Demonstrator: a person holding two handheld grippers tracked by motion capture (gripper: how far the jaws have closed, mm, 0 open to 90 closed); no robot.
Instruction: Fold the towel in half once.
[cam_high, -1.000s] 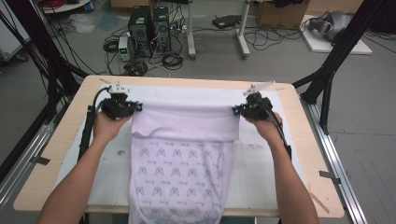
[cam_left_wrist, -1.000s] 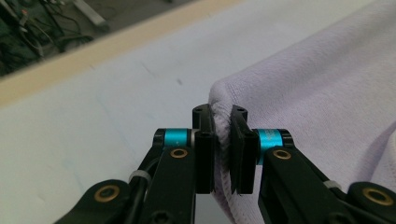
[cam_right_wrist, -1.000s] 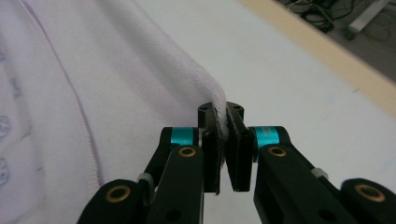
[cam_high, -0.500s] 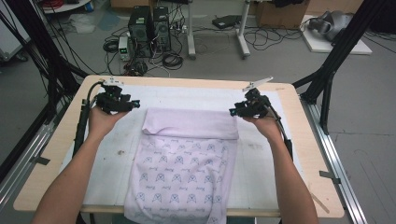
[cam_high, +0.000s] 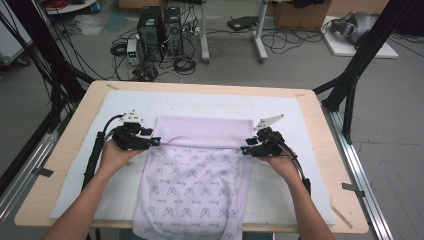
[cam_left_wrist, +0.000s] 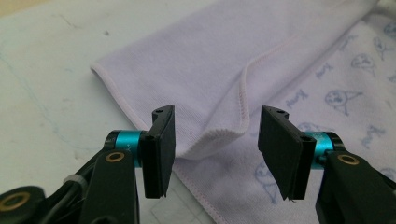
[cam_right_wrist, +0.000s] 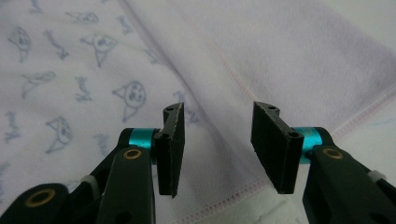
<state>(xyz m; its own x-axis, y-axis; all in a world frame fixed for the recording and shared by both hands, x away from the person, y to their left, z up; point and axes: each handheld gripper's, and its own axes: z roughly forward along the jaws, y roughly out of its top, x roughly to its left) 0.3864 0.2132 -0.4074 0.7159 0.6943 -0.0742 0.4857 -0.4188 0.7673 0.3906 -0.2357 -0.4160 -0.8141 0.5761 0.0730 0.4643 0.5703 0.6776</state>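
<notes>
One lilac towel (cam_high: 192, 172), far end folded back; two grippers, left (cam_high: 154, 142) and right (cam_high: 244, 149), jaws just opened, gripping nothing.

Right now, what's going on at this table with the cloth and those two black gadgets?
A person is folding a lilac terry towel with small blue printed figures on a white-covered wooden table. Its far end lies doubled over as a plain band. The left claw and right claw sit at the two ends of that fold. Both have just been opening; their jaws stand apart, gripping nothing, with the towel lying flat beneath them.
</notes>
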